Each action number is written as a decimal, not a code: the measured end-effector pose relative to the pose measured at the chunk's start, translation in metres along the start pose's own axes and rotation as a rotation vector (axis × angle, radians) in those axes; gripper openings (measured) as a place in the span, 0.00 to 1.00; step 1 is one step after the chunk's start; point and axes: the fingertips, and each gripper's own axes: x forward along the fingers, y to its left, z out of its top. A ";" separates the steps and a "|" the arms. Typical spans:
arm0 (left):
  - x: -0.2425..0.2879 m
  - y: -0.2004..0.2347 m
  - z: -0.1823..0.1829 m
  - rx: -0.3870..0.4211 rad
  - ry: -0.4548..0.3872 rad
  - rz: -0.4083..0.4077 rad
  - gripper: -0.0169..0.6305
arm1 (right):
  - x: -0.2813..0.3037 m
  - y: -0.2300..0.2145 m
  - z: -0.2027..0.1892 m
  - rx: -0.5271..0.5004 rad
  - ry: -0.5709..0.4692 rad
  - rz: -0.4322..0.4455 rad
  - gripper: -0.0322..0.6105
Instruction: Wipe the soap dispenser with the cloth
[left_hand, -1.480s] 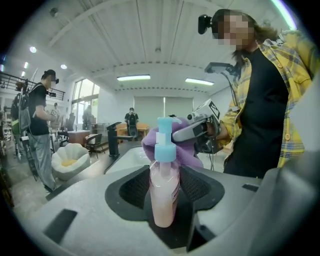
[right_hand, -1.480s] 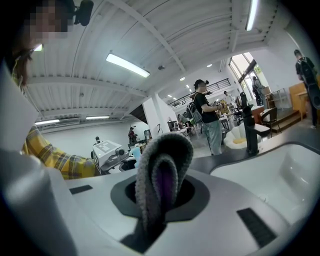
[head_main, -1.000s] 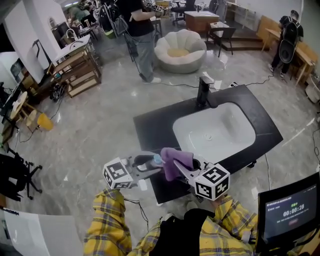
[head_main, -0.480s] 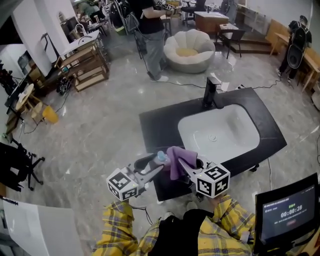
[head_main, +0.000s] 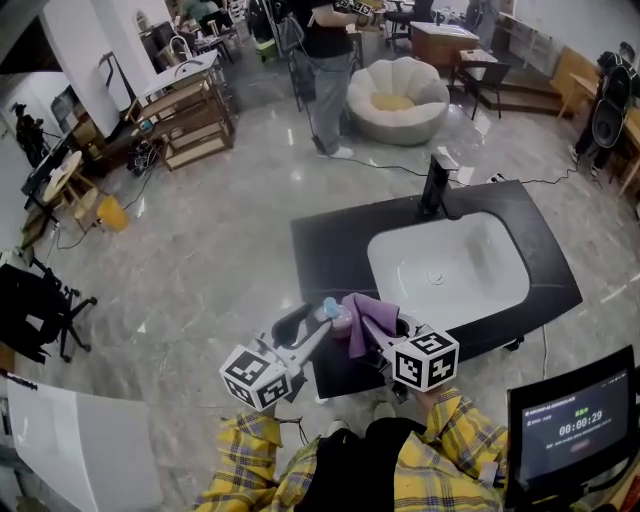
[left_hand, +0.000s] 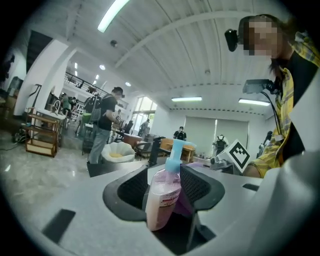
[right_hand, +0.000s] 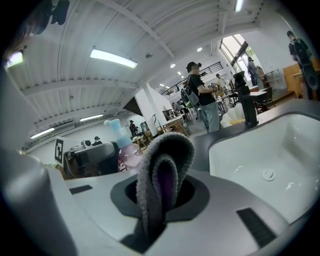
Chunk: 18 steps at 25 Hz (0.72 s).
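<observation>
My left gripper (head_main: 325, 322) is shut on a pink soap dispenser (left_hand: 163, 197) with a light blue pump; its jaws clamp the bottle's body. In the head view the soap dispenser (head_main: 333, 313) is held in the air over the near-left corner of the black counter (head_main: 330, 250). Beside it on the right, my right gripper (head_main: 374, 327) is shut on a folded purple cloth (head_main: 362, 318), whose fold (right_hand: 162, 180) sticks up between the jaws. The cloth lies right against the dispenser. In the right gripper view the dispenser (right_hand: 121, 145) shows just left of the cloth.
A white sink basin (head_main: 450, 270) with a black tap (head_main: 434, 188) is set into the counter. A tablet with a timer (head_main: 568, 422) stands at the lower right. People, wooden shelves (head_main: 185, 115) and a cream round chair (head_main: 398, 100) are farther back on the marble floor.
The left gripper has rolled and swung round with the dispenser; its marker cube has dropped lower and nearer to me. The right gripper with the cloth has sunk a little, staying beside the bottle.
</observation>
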 end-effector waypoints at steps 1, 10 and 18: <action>0.000 -0.001 -0.001 -0.006 0.000 0.010 0.31 | 0.001 0.000 -0.002 0.001 0.006 0.002 0.12; 0.002 -0.007 0.005 -0.002 -0.003 0.119 0.31 | 0.012 -0.008 -0.014 0.010 0.049 -0.002 0.12; 0.009 -0.017 0.006 0.011 0.041 0.177 0.32 | 0.018 -0.011 -0.023 0.011 0.084 -0.016 0.12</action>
